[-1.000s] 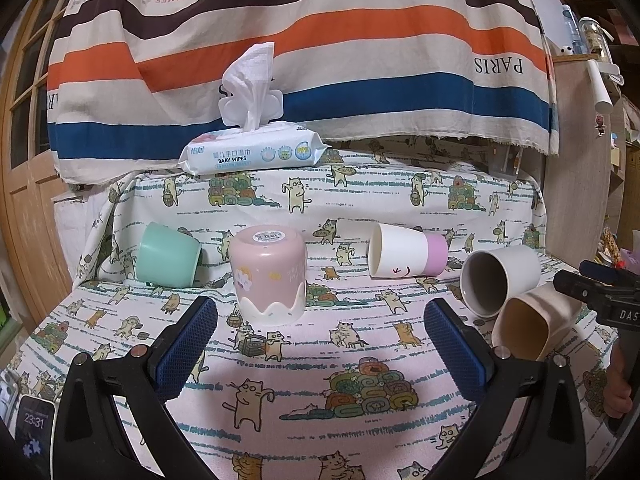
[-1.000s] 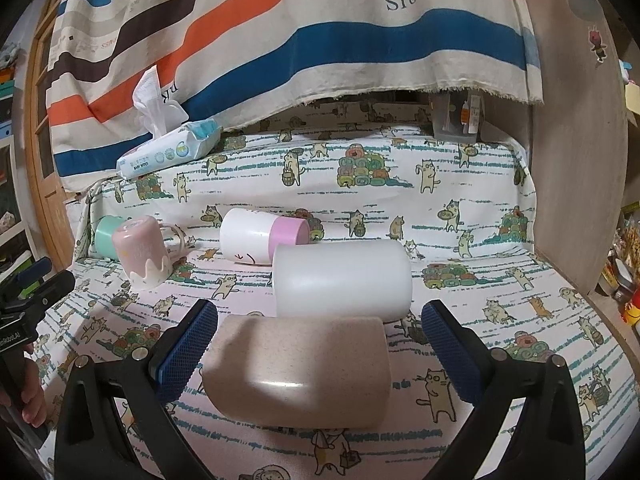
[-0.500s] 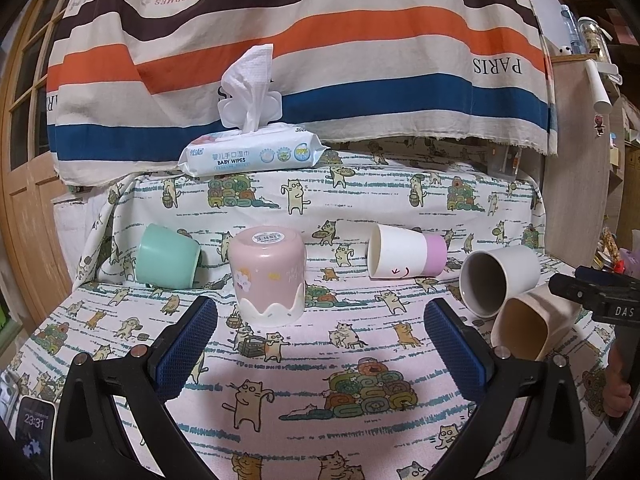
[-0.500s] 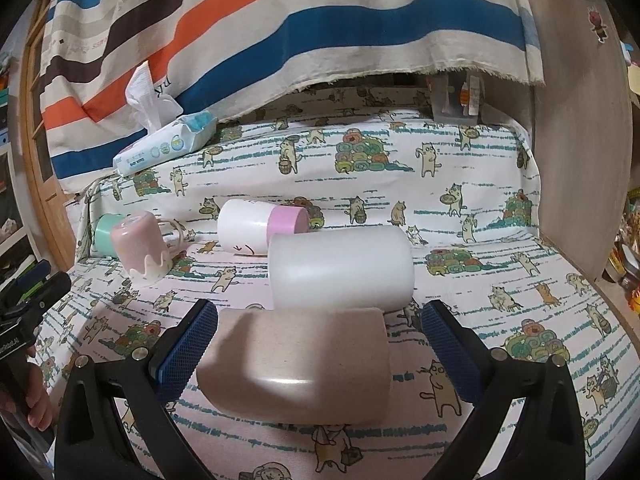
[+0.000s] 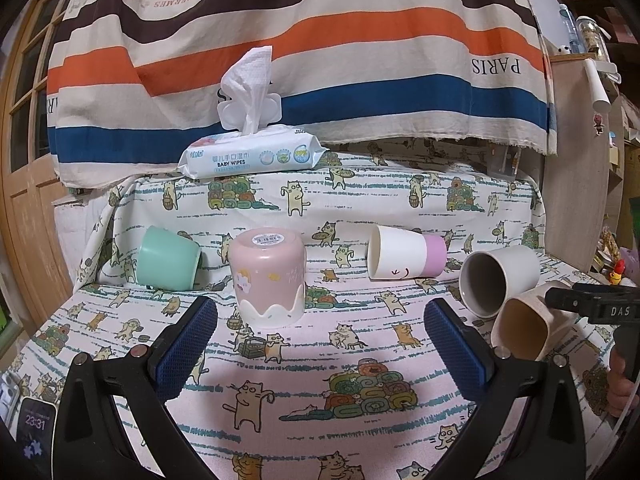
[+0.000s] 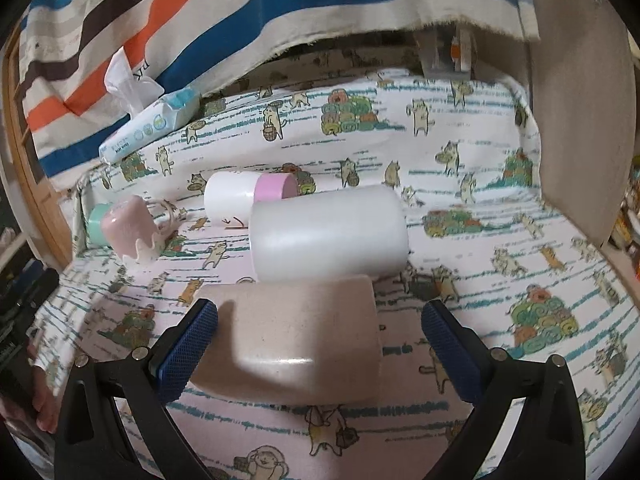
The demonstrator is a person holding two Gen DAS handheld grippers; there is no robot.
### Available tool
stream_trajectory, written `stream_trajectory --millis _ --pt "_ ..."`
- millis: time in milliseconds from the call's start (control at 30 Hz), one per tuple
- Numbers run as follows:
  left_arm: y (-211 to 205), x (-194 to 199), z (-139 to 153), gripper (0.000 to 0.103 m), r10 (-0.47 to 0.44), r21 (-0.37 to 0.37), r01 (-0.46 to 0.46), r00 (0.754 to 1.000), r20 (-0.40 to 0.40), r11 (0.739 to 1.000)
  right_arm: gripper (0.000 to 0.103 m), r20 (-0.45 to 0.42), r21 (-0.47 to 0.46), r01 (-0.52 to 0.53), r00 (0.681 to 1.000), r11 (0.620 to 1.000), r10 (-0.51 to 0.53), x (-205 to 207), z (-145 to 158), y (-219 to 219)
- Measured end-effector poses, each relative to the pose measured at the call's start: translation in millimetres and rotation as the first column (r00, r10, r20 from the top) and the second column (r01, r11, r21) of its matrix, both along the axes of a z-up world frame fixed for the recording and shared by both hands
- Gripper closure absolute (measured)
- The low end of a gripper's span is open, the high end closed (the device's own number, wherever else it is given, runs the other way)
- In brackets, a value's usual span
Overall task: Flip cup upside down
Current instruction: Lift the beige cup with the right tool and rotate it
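Since the earlier frame, the right tool (image 6: pixel 319 322) had closed in on the beige cup (image 6: pixel 292 338), its left pad now touching the cup's rim end; the left view was unchanged.

Right tool: two black arms with blue, cross-hatched pads, spread wide on either side of the beige cup; the right pad stood apart from the cup's base, nothing clamped.

Beige cup: matte, speckled, rounded-square mouth, lying on its side on the surface (image 6: pixel 500 280), mouth toward the left tool.

White cup (image 6: pixel 328 234): smooth, cylindrical, on its side, just behind the beige cup and touching it.

White-and-pink cup (image 5: pixel 406 258): slightly tapered, white body with a pale pink base band and a small drawn mark, on its side, mouth leftward in the left view.

Pink cup (image 5: pixel 269 278): glossy, standing upside down, white scalloped band at the rim, label on its base; transparent handle seen in the right view.

Mint cup (image 5: pixel 168 258): smooth plastic, tipped on its side behind and left of the pink cup.

Left tool (image 5: pixel 320 338): same build, pads wide apart, empty, short of the pink cup.

Surface covering: cloth printed with cats and teal dashes.

Baby wipes pack (image 5: pixel 250 156): soft, one crinkled sheet pulled up, on the raised ledge.

Striped cloth (image 5: pixel 360 40): coarse weave, frayed lower edge, hanging behind.
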State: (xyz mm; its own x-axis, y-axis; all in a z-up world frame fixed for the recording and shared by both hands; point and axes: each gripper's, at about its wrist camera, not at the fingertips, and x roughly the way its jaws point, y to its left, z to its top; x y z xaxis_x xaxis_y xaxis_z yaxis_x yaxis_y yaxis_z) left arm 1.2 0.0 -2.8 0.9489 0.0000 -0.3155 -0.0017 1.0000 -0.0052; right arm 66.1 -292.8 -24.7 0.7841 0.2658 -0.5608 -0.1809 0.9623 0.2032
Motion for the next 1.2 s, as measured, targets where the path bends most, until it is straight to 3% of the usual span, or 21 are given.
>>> stream_trajectory --millis 233,633,833,1067,1200 --pt "0 0 0 0.000 0.000 -0.001 0.000 1.000 -0.001 1.000 0.000 -0.079 0.093 -0.057 0.995 0.994 0.065 -1 -8 0" --pt "2 0 3 0.000 0.005 0.002 -0.005 1.000 0.005 1.000 0.001 -0.084 0.008 -0.167 0.982 0.986 0.167 -29 -7 37" --pt "3 0 3 0.000 0.006 0.002 -0.006 1.000 0.005 1.000 0.010 -0.080 -0.025 -0.262 0.963 0.965 0.259 -42 -7 64" --pt "3 0 2 0.000 0.004 0.002 -0.004 1.000 0.005 1.000 0.011 0.005 -0.156 -0.178 0.984 0.972 0.181 -41 5 70" --pt "3 0 2 0.000 0.005 0.002 -0.005 1.000 0.005 1.000 0.008 -0.005 -0.255 -0.198 0.979 0.947 0.203 -23 9 75"
